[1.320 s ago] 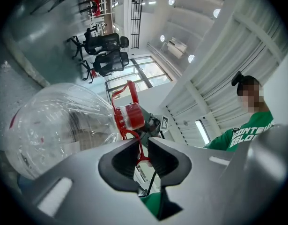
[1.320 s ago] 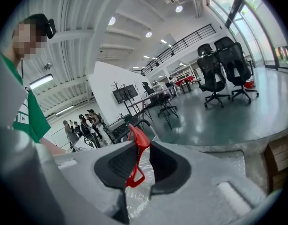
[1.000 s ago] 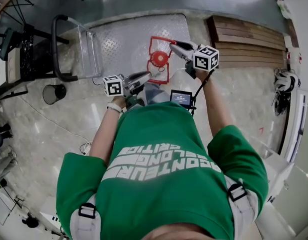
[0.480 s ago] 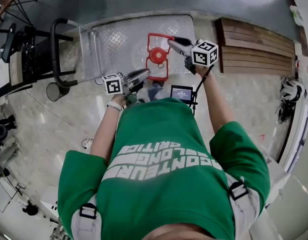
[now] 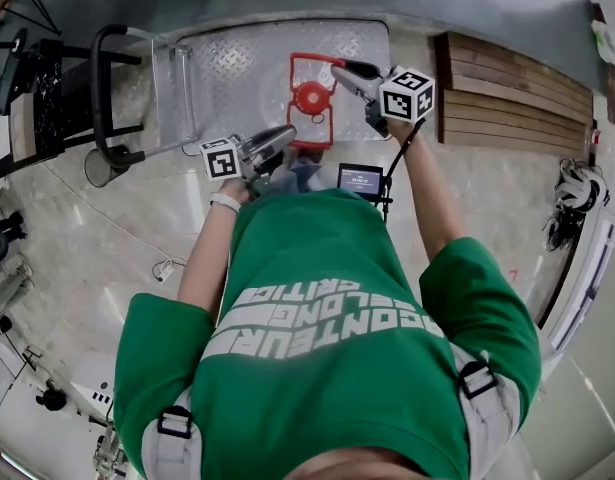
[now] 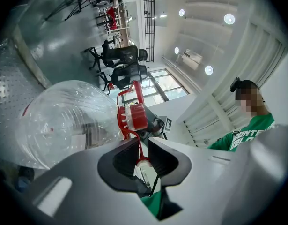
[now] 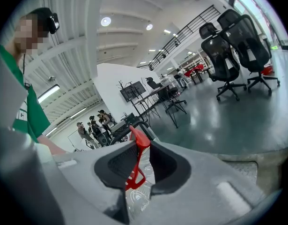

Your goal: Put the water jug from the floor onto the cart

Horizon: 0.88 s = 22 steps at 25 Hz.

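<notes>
Above one steel cart, left tongs and right tongs, both nearly shut, clamp the red frame of one water jug.

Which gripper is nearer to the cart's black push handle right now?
Left. The left gripper grips the jug's red frame on the side toward the handle; the right gripper grips the frame's far side, farther from it.

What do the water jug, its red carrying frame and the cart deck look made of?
Water jug: clear glossy plastic, see-through with highlights. Red carrying frame: likely moulded plastic, uniform shiny red. Cart deck: probably metal, grey raised tread pattern.
</notes>
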Motion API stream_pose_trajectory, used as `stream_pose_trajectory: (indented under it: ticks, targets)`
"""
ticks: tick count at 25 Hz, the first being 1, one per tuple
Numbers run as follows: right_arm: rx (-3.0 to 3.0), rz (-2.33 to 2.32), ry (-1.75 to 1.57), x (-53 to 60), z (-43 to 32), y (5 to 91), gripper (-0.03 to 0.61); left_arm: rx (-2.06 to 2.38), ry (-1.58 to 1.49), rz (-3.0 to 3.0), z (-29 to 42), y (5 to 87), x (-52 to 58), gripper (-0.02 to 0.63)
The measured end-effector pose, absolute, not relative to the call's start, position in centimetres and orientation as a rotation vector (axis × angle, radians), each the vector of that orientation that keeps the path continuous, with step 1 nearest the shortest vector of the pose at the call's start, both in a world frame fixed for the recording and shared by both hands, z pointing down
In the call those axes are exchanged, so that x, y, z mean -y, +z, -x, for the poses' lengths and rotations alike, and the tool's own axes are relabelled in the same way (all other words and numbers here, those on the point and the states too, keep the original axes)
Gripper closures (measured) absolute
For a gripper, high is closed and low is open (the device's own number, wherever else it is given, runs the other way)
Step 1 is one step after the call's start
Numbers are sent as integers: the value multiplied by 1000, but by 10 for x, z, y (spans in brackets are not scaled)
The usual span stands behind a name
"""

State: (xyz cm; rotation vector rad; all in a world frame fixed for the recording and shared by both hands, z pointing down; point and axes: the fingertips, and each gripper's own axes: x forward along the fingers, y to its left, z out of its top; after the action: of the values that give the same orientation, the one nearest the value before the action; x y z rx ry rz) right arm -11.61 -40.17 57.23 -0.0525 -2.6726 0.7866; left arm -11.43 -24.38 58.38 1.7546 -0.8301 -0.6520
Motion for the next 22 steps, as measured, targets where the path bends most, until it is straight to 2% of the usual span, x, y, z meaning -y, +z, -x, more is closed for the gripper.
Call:
stream_pose_trajectory:
  ticks: [22]
  targets:
    - [2475, -76, 890, 425, 192, 664, 511, 804, -626, -1586, 197, 678, 274, 548]
